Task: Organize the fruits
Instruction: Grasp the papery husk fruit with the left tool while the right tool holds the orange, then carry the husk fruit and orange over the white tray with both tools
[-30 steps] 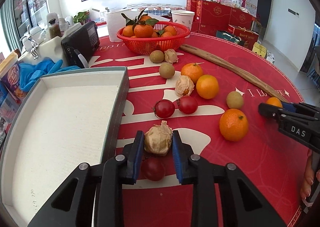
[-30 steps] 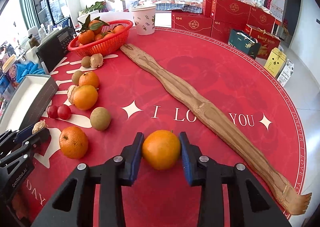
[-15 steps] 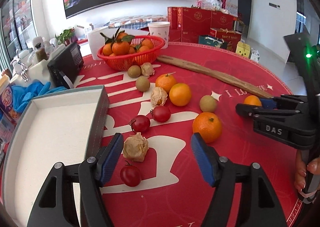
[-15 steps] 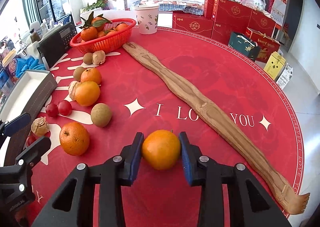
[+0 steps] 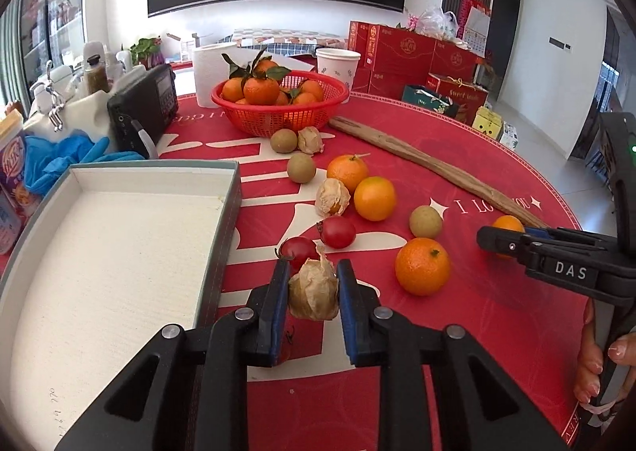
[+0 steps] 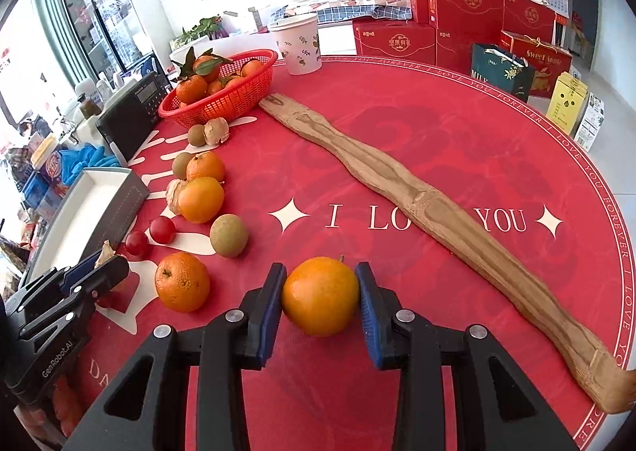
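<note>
My left gripper (image 5: 312,288) is shut on a papery husk cherry (image 5: 313,289), held just above the red tablecloth beside the white tray (image 5: 119,252). A cherry tomato (image 5: 285,347) lies partly hidden under its left finger. My right gripper (image 6: 320,302) is shut on an orange (image 6: 320,302) near the table's front. Loose fruit lies between them: two cherry tomatoes (image 5: 337,231), oranges (image 5: 422,266), green-brown round fruits (image 5: 425,221) and another husk cherry (image 5: 333,197). The right gripper also shows at the right of the left wrist view (image 5: 503,238).
A red basket (image 5: 278,105) of tangerines stands at the back. A long wooden stick (image 6: 417,204) lies diagonally across the cloth. A black radio (image 5: 143,109), blue gloves (image 5: 59,161), a paper cup (image 6: 300,43) and gift boxes (image 6: 457,22) surround the table.
My left gripper opened wide half a second ago and has now shut again on the husk cherry. My right gripper has kept its hold on the orange, nearly still.
</note>
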Demonstrator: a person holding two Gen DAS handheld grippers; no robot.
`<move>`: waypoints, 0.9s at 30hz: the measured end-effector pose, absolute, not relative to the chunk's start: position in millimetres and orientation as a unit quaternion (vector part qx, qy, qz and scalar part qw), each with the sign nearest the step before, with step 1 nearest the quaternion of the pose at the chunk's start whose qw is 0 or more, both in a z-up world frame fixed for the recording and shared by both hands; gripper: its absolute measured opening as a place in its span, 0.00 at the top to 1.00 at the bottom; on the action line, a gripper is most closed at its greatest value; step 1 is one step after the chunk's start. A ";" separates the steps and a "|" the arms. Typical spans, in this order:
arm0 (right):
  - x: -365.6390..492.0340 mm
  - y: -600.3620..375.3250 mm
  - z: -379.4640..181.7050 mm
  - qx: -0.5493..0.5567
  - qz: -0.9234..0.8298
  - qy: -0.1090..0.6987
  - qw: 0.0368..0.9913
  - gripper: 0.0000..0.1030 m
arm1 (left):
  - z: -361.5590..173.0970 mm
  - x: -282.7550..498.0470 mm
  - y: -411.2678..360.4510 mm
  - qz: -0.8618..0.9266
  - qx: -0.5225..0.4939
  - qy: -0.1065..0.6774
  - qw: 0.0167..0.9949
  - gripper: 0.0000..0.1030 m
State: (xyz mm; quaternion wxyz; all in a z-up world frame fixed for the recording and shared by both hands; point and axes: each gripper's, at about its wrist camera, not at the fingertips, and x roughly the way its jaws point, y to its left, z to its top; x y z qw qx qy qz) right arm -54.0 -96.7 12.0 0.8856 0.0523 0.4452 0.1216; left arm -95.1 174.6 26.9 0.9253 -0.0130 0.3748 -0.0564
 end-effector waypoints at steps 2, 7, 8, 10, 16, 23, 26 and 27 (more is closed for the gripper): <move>-55.2 -96.8 14.3 0.061 0.128 0.441 0.886 0.64 | 30.6 -98.8 175.7 -0.053 -0.013 0.366 0.929 0.75; -57.1 -93.4 16.8 0.061 0.134 0.430 0.891 0.64 | 39.1 -103.0 184.6 -0.036 -0.034 0.354 0.934 0.75; -57.3 -93.0 16.9 0.061 0.135 0.428 0.891 0.64 | 41.4 -105.0 186.2 -0.031 -0.036 0.350 0.936 0.75; -57.7 -92.5 17.7 0.062 0.135 0.427 0.892 0.64 | 45.5 -108.2 189.4 -0.024 -0.041 0.343 0.938 0.75; -57.0 -92.2 18.0 0.068 0.137 0.425 0.892 0.64 | 52.5 -115.6 203.8 -0.010 -0.067 0.336 0.939 0.75; -59.8 -90.5 23.1 0.078 0.147 0.417 0.894 0.64 | 59.1 -125.0 224.2 0.019 -0.088 0.335 0.938 0.75; -60.7 -87.1 26.0 0.083 0.154 0.412 0.894 0.64 | 60.0 -126.5 231.4 0.030 -0.093 0.338 0.936 0.75; -61.2 -85.6 27.3 0.084 0.157 0.410 0.894 0.64 | 59.8 -126.7 233.4 0.032 -0.095 0.340 0.935 0.75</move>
